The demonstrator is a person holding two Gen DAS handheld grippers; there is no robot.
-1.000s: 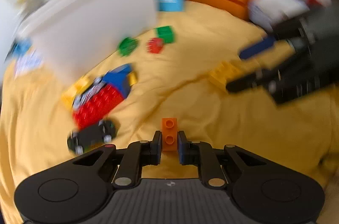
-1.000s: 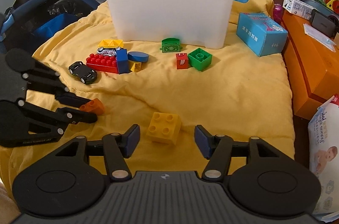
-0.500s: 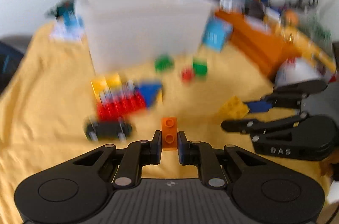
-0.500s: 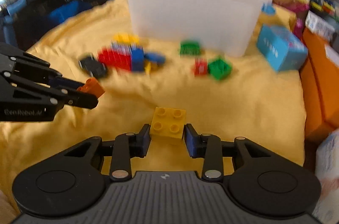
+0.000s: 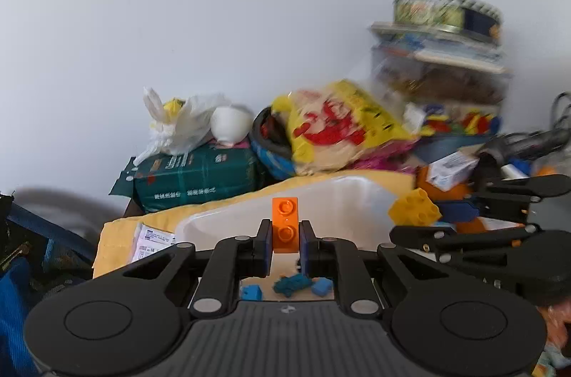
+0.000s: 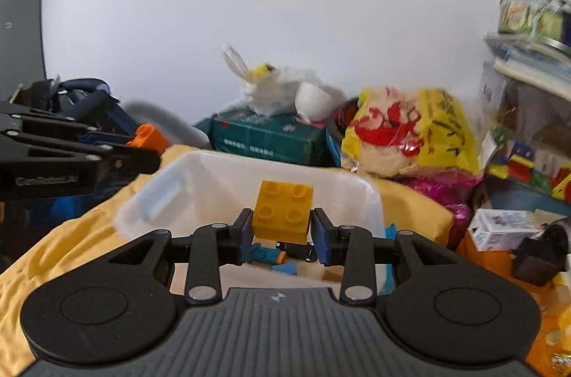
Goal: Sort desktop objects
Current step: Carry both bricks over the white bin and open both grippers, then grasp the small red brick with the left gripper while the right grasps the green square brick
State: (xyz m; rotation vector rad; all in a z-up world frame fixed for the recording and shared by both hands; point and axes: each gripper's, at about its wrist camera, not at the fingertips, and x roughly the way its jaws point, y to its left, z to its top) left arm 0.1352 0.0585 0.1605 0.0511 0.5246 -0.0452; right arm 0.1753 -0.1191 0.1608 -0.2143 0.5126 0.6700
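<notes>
My left gripper [image 5: 284,239] is shut on a small orange two-stud brick [image 5: 284,223], held above the open white plastic bin [image 5: 335,195]. In the right wrist view my right gripper [image 6: 282,229] is shut on a yellow four-stud brick [image 6: 283,211], also raised over the white bin [image 6: 200,173]. Each gripper shows in the other's view: the right one with its yellow brick [image 5: 414,207] at the right, the left one with its orange brick [image 6: 148,136] at the left. Small blue and teal pieces [image 5: 291,284] lie on the bin's floor, along with a dark toy [image 6: 298,250].
Behind the bin are a dark green package [image 5: 200,179], a white plastic bag [image 5: 178,127] and a yellow-red bag [image 5: 339,127]. Stacked boxes and a round tin [image 5: 446,16] stand at the right. A blue bag [image 6: 82,102] sits left. Yellow cloth [image 6: 53,252] covers the surface.
Both grippers rose from the yellow cloth and moved to above the white bin. The right gripper closed on the yellow brick and lifted it; the left kept its orange brick.
</notes>
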